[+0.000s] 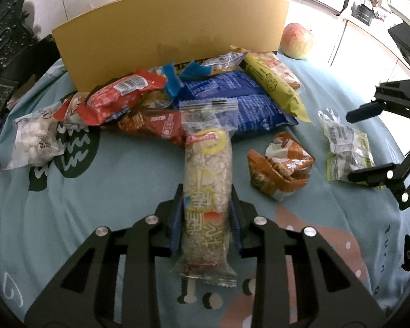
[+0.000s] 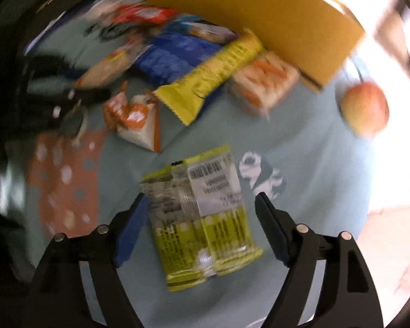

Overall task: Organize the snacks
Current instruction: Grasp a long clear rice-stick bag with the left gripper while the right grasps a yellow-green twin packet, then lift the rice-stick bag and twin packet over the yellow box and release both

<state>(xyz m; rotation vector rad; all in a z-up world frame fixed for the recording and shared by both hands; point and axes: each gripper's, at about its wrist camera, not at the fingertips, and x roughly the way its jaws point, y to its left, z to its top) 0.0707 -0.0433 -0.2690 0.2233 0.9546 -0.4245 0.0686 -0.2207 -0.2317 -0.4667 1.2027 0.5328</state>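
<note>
My left tool (image 1: 207, 216) clamps the clear-wrapped oat bar (image 1: 207, 191) above the pale blue cloth (image 1: 109, 186). My right tool (image 2: 202, 224) gapes around the yellow-green packet (image 2: 202, 218), apparently untouched through the blur; its slick film could slide away.

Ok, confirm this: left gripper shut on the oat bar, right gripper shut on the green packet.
Half right. The left gripper is shut on the oat bar, but the right gripper is open: in the right wrist view its fingers straddle the green packet without pressing it.
</note>
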